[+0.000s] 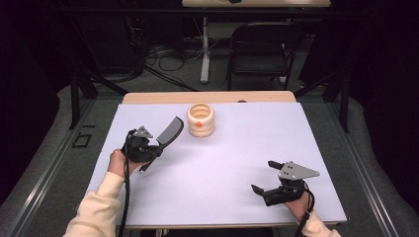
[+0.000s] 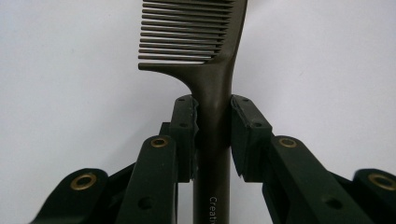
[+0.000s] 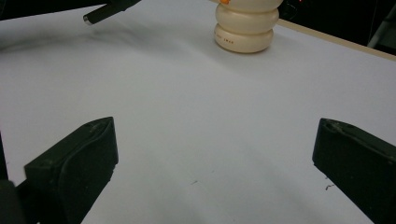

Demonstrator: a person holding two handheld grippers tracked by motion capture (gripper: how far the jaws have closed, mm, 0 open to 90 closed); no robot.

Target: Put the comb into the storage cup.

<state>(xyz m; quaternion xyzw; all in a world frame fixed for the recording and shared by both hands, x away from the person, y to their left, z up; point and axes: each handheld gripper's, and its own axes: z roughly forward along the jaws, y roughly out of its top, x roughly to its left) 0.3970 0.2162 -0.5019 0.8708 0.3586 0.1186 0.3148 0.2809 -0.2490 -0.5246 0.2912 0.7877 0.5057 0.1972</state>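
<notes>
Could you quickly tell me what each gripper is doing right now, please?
Left gripper: closed on the handle of the dark comb.
Right gripper: open, holding nothing.

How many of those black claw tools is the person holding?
2. The left gripper, at the table's left side, is clamped on a dark comb. The right gripper, near the front right corner, stands open with nothing in it.
</notes>
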